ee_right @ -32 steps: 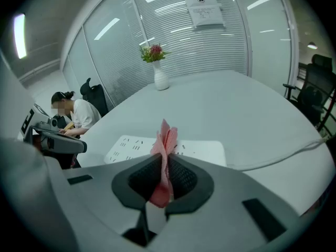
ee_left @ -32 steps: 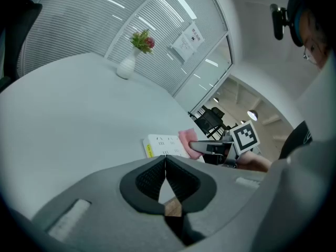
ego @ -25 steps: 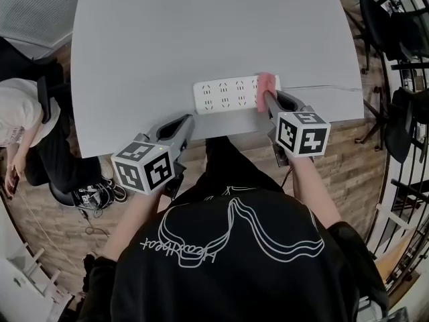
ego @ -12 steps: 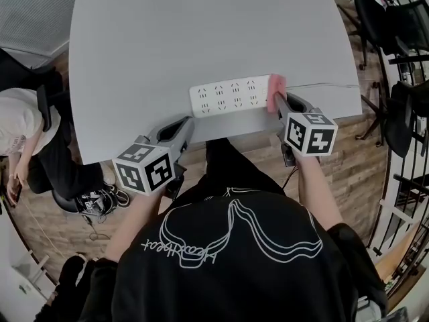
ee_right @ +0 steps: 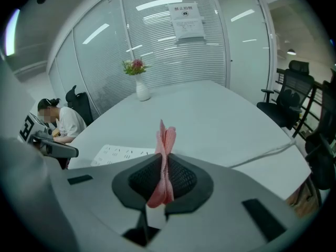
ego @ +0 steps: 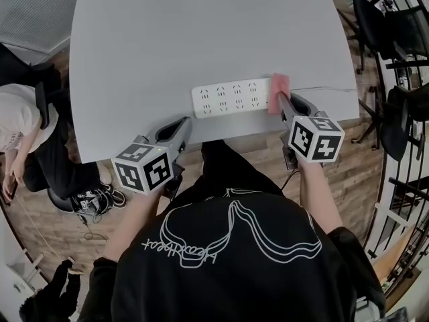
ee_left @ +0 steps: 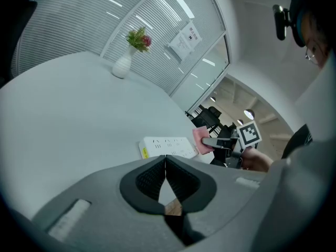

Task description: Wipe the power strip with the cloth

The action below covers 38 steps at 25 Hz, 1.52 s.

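Pinching the pink cloth (ego: 279, 84) between its closed jaws, the right tool (ego: 280, 99) holds it on edge, probably so that the free fold sticking out past the tips can drag along a surface. That fold sits at the right end of the white power strip (ego: 231, 96). Whether it presses on the casing or only stands just beside it is hard to judge from the head view.

The strip lies flat on the grey tabletop (ego: 201, 32), lengthwise along the near edge and close to it, with its cable (ego: 328, 89) trailing off to the right. The left tool (ego: 184, 121) hangs at that near edge, left of the strip and apart from it, jaws together on nothing. It looks placed to steady the strip if a stroke pushes it.

Leftward, the whole socket face is open for a pass. The tabletop beyond the strip is bare and wide. The near side is tight, so a stroke pulled toward the body risks nudging the strip off the edge.
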Available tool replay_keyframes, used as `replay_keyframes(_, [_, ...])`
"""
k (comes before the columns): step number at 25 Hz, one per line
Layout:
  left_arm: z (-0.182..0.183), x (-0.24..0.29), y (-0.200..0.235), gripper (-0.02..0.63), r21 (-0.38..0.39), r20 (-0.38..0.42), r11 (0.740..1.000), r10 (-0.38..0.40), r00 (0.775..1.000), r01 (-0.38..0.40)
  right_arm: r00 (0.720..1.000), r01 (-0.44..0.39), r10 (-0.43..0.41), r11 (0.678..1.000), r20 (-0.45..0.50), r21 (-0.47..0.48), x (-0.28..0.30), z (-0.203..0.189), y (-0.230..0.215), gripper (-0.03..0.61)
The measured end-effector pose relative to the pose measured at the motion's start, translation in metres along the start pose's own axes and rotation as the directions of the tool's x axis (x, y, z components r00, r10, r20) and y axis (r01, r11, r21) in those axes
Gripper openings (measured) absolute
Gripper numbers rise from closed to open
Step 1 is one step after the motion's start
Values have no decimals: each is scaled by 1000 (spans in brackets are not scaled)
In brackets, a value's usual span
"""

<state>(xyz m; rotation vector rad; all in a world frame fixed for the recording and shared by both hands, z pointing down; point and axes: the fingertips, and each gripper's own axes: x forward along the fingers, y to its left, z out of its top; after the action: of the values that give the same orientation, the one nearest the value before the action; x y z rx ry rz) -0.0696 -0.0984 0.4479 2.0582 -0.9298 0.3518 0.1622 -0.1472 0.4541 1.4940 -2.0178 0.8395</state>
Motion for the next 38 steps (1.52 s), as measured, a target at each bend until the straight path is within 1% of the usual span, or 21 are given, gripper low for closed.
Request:
replay_keyframes(3, [3, -2, 0, 14, -5, 15, 1000, 3, 1000, -3, 999, -34, 34, 999, 25, -16, -3, 12, 14, 38])
replay_keyframes(8, [5, -13, 5, 14, -11, 31, 1000, 17, 999, -17, 993, -103, 105, 993, 55, -52, -4, 32, 49, 38])
replay_keyframes(15, [4, -18, 8, 14, -33, 48, 999, 43, 998, -42, 971, -220, 227, 971, 70, -95, 2, 47, 96, 38])
replay_keyframes(21, [-2, -33, 24, 14, -57, 57, 997, 63, 996, -60, 949, -312, 316, 941, 8, -131, 23, 34, 149, 38])
replay_keyframes(25, [-5, -41, 30, 14, -74, 64, 994, 84, 994, -80, 935, -355, 354, 923, -36, -149, 35, 23, 171, 38])
replay_keyframes(32, [-8, -50, 35, 14, -89, 71, 991, 103, 992, -96, 922, -386, 372, 910, -109, -151, 55, 0, 188, 38])
replay_keyframes(38, [-12, -48, 44, 14, -103, 61, 989, 112, 992, -105, 915, -397, 378, 905, -142, -152, 69, -12, 196, 38])
